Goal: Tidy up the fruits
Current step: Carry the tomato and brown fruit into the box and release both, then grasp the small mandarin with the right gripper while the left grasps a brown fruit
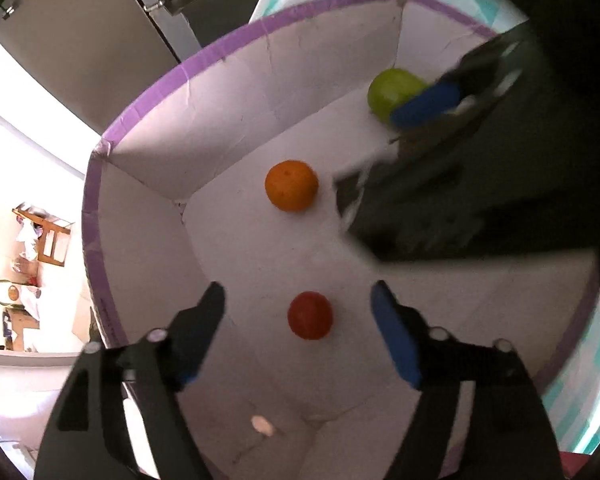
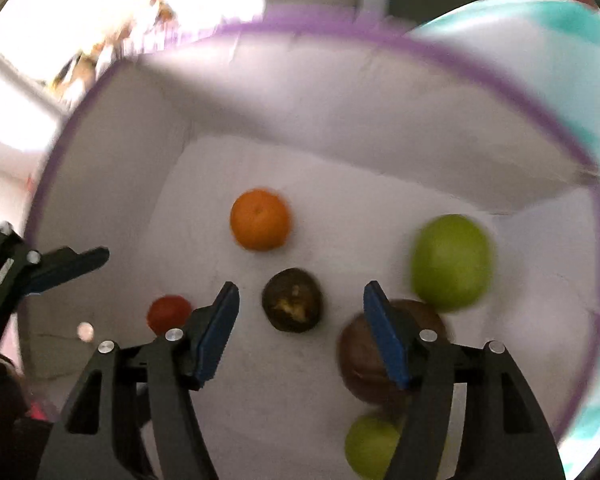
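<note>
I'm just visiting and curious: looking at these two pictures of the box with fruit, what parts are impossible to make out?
- Left wrist view: the green fruit is partly covered by the right claw.
- Right wrist view: the brown fruit sits behind a claw finger, blurred, so its kind is unclear.
- Right wrist view: the lower green fruit is cut off by the edge.
- Left wrist view: the small pale spot on the box floor is too small to identify.

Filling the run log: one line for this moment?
left tool: open, over tomato | right tool: open, over dark fruit | box
</note>
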A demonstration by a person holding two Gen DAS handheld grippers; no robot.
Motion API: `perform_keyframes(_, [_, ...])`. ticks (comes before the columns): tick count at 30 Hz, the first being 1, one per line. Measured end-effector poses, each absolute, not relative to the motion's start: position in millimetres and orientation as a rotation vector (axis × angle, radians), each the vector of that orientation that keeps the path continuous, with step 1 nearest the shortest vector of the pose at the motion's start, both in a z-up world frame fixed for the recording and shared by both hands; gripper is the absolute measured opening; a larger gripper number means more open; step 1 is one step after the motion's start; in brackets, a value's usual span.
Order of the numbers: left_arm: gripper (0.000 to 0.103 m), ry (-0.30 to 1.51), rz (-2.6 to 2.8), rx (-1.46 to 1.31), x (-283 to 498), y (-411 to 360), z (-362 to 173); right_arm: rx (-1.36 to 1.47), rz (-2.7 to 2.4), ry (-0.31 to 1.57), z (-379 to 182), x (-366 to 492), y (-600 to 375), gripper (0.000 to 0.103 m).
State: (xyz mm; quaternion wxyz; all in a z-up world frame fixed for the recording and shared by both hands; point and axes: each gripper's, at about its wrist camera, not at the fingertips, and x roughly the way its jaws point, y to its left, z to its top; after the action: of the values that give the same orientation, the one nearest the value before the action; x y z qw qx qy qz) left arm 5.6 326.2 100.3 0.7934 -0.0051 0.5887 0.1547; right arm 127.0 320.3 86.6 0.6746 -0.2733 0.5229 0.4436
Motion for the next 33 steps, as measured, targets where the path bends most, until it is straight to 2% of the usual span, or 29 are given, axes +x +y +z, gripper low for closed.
perform_keyframes(2, [0.085, 1.210, 0.317, -0.035, -2, 323, 113, -0.488, 0.953, 1.106, 123, 130, 292, 0.067])
perform_keyframes(4, [0.089, 1.139, 0.324, -0.023, -12, 312, 132, -0.329, 0.880, 1.005, 166, 125, 244, 0.082])
perform_keyframes(7, [0.096, 1.005, 0.281, -0.029, -16, 291, 164, -0.151, 0.737, 0.896, 202, 99, 167, 0.087])
perform_keyframes(10, [0.100, 0.896, 0.188, -0.046, -14, 276, 185, -0.084, 0.551, 0.881, 202, 79, 104, 0.088])
perform_keyframes(15, [0.101, 0.775, -0.052, -0.051, -6, 207, 211, 0.022, 0.171, 1.061, 139, 38, -17, 0.088])
perform_keyframes(21, [0.101, 0.904, -0.294, -0.027, 21, 119, 192, 0.126, 0.010, 1.132, 89, 43, -114, 0.088])
perform_keyframes(30, [0.101, 1.198, -0.201, -0.057, 124, 73, 87, 0.132, 0.062, 1.153, 35, 152, -138, 0.087])
perform_keyframes(33, [0.101, 1.187, -0.143, -0.001, 142, 60, 70, 0.076, 0.082, 1.174, 13, 183, -133, 0.075])
